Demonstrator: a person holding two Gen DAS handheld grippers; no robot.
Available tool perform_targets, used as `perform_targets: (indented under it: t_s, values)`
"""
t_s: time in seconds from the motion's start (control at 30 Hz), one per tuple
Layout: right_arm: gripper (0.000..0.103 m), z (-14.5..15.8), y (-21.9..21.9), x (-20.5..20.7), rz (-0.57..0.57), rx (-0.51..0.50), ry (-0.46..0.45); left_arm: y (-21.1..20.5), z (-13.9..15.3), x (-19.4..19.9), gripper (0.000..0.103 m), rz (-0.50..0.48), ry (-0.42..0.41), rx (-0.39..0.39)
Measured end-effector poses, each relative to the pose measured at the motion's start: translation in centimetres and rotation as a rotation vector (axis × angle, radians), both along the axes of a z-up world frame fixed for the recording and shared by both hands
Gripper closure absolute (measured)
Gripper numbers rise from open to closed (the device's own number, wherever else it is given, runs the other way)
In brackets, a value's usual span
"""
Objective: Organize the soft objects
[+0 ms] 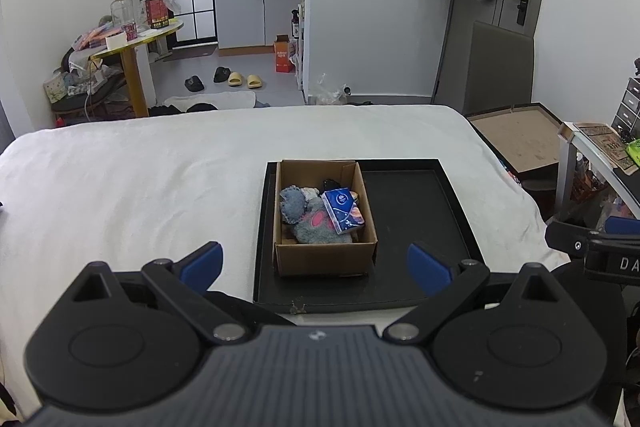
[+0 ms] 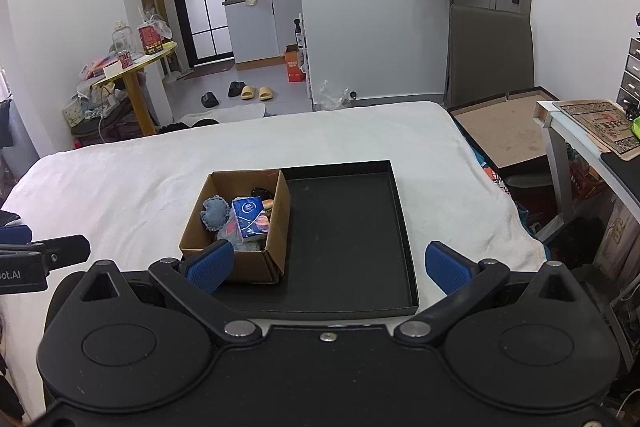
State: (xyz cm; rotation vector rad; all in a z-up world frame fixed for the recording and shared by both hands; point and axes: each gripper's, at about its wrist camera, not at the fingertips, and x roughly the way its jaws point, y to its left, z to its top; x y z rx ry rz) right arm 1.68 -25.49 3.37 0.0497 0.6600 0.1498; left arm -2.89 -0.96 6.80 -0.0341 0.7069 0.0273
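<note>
A brown cardboard box [image 1: 326, 255] [image 2: 276, 223] stands in the left half of a black tray [image 1: 416, 211] [image 2: 344, 227] on the white bed. Inside lie a blue tissue pack [image 1: 343, 210] [image 2: 250, 218], a blue denim heart cushion [image 1: 293, 207] [image 2: 215, 213], a grey fluffy item with pink patches [image 1: 316, 227] and a dark item at the back [image 1: 331, 183]. My left gripper [image 1: 314, 269] is open and empty, held back just short of the box. My right gripper [image 2: 330, 265] is open and empty above the tray's near edge, right of the box.
The white bed [image 1: 140, 187] [image 2: 120, 179] spreads to the left. A desk [image 2: 580, 131] and an open flat carton [image 2: 504, 131] stand at the right. Slippers [image 1: 240, 79] and a cluttered round table [image 1: 132, 39] are beyond the bed.
</note>
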Motion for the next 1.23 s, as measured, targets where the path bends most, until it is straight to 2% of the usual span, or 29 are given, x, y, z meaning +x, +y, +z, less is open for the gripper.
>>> perform_targets:
  t_s: [1.23]
  values:
    - [0.0, -0.55, -0.26, 0.23, 0.009, 0.014, 0.006, -0.6, -0.64, 0.17, 0.005, -0.021, -0.003, 0.003]
